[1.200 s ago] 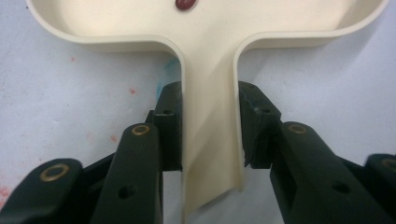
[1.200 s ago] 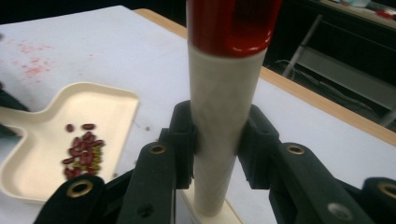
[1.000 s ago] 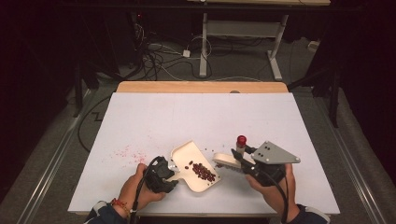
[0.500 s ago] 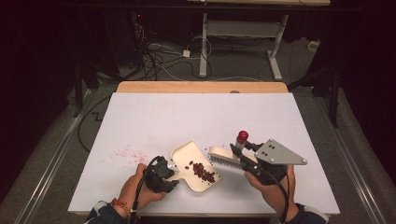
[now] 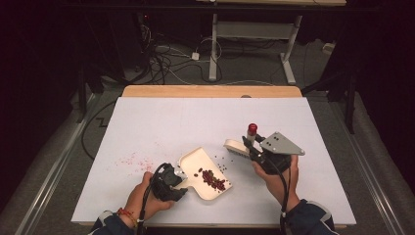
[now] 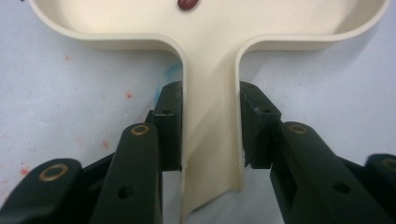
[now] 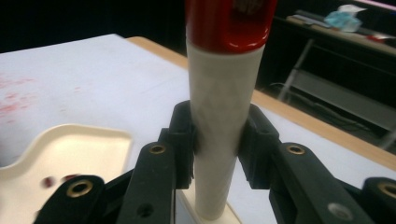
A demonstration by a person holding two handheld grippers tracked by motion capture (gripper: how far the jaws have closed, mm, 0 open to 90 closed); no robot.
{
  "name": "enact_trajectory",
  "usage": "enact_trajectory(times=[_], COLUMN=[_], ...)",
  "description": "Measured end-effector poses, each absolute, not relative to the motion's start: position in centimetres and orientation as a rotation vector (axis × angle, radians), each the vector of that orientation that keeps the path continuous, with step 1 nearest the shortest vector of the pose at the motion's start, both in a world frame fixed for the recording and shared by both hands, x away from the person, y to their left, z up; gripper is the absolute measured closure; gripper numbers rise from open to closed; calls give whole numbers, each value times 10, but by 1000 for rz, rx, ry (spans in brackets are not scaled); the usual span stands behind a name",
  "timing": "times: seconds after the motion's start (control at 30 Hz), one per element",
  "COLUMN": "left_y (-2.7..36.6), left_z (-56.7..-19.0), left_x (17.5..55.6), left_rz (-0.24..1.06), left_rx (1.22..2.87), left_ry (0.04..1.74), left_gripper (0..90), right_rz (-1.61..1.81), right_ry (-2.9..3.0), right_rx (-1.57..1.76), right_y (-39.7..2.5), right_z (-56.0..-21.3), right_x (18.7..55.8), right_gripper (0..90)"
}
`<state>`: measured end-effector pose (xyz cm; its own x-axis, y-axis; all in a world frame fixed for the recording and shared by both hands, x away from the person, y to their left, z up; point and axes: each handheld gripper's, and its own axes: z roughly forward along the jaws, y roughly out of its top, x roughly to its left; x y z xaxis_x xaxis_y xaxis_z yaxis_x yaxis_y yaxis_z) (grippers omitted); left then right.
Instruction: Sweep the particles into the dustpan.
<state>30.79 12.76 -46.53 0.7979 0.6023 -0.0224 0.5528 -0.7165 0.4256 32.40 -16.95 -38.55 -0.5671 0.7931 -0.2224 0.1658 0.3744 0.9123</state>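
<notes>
High view shows a cream dustpan [image 5: 208, 172] lying flat near the front of the white counter [image 5: 195, 122], its short handle pointing toward the person's left hand and its wide mouth facing away and to the right. The left gripper [image 5: 177, 177] is clamped on that handle; in the left gripper view both black jaws press against the sides of the handle [image 6: 211, 126], which runs straight up the middle to the tray. A heap of dark red beans [image 5: 214, 179] sits in the dustpan, and a few loose ones [image 5: 222, 166] lie on the counter just beyond its right rim.

The right gripper [image 5: 250, 151] is closed around the handle of a small brush [image 5: 241, 147]. That handle [image 7: 224, 116] stands nearly upright, red cap [image 5: 252, 129] on top, while the pale brush head stretches out to the left, low over the counter, near the dustpan's far corner. In the right gripper view the cap is cut off by the top edge, the bristles are hidden below the jaws, and the beans in the tray are blurred.

Faint red specks [image 5: 132, 160] mark the counter to the left of the dustpan. Both tools work close to the front edge; the far half of the counter, up to the wooden strip [image 5: 210, 91] at its back, offers open room, as does the right side beyond the brush.
</notes>
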Motion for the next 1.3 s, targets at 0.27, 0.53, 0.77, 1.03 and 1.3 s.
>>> enact_trajectory(times=[0.27, 0.53, 0.77, 1.03, 1.3], left_y=[129, 131, 131, 132, 131], left_z=[-464, -464, -464, -465, -465], left_x=[309, 308, 308, 307, 304], left_rz=[195, 197, 198, 201, 209], left_rx=[2592, 2591, 2590, 2585, 2589], left_ry=[864, 865, 866, 867, 870], left_gripper=[631, 631, 631, 631, 631], right_rz=[1270, 1343, 1359, 1252, 1197], right_ry=[2073, 2096, 2036, 2025, 2069], right_rx=[738, 691, 717, 781, 822], right_y=[-138, -126, -148, -192, -212], right_z=[-384, -375, -364, -361, -367], right_x=[297, 282, 284, 277, 262], right_gripper=[693, 693, 693, 693, 693])
